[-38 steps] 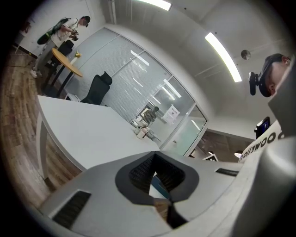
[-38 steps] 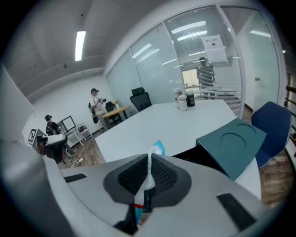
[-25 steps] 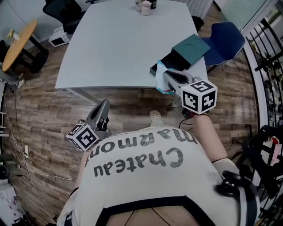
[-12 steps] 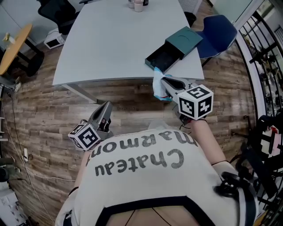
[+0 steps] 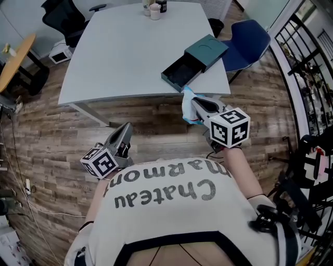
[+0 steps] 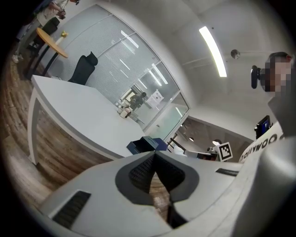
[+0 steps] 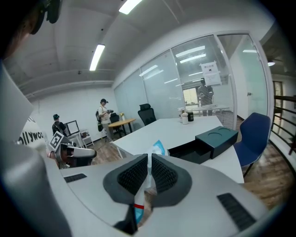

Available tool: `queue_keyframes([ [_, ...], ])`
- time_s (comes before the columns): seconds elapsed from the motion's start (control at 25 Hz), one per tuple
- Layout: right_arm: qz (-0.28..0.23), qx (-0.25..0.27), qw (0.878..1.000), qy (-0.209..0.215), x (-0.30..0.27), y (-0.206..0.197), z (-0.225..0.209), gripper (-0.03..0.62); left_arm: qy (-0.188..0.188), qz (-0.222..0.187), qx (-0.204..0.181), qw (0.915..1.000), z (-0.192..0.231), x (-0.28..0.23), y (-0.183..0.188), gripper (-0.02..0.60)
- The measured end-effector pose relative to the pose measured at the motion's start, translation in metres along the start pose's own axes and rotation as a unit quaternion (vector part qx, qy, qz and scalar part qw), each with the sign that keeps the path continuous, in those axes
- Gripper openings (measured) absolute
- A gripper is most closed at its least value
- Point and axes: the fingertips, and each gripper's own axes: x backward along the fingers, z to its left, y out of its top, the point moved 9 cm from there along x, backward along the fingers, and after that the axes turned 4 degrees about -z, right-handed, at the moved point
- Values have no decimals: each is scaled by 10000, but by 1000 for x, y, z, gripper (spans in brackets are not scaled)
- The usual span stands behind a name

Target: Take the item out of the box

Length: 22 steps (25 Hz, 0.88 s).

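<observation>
A dark green box (image 5: 193,58) lies at the white table's (image 5: 125,52) near right corner with its drawer slid open. My right gripper (image 5: 193,102) is off the table's front edge, over the wood floor, shut on a thin blue-and-white packet (image 5: 187,103). In the right gripper view the packet (image 7: 157,149) stands pinched between the ribbed pads, with the box (image 7: 210,141) beyond it on the table. My left gripper (image 5: 125,128) hangs low by the person's left side, shut on nothing. The left gripper view shows the box (image 6: 145,144) far off.
Small jars (image 5: 153,9) stand at the table's far edge. A blue chair (image 5: 245,41) is right of the table, a black office chair (image 5: 62,15) at its far left, and a round wooden table (image 5: 13,60) further left. Black railings (image 5: 307,62) run along the right.
My right gripper has drawn back from the box's open drawer, carrying the packet off the table edge toward the person. The left gripper has stayed by the person's side.
</observation>
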Motion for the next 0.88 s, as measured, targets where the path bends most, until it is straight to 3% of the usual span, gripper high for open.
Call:
queue_keyframes([
  [0.2, -101, -67, 9999, -70, 35, -13, -8, 23, -48, -36, -210, 9998, -25, -1, -11, -6],
  [0.88, -29, -15, 9999, -110, 160, -66, -22, 23, 58, -351, -270, 9990, -130, 33, -81, -6],
])
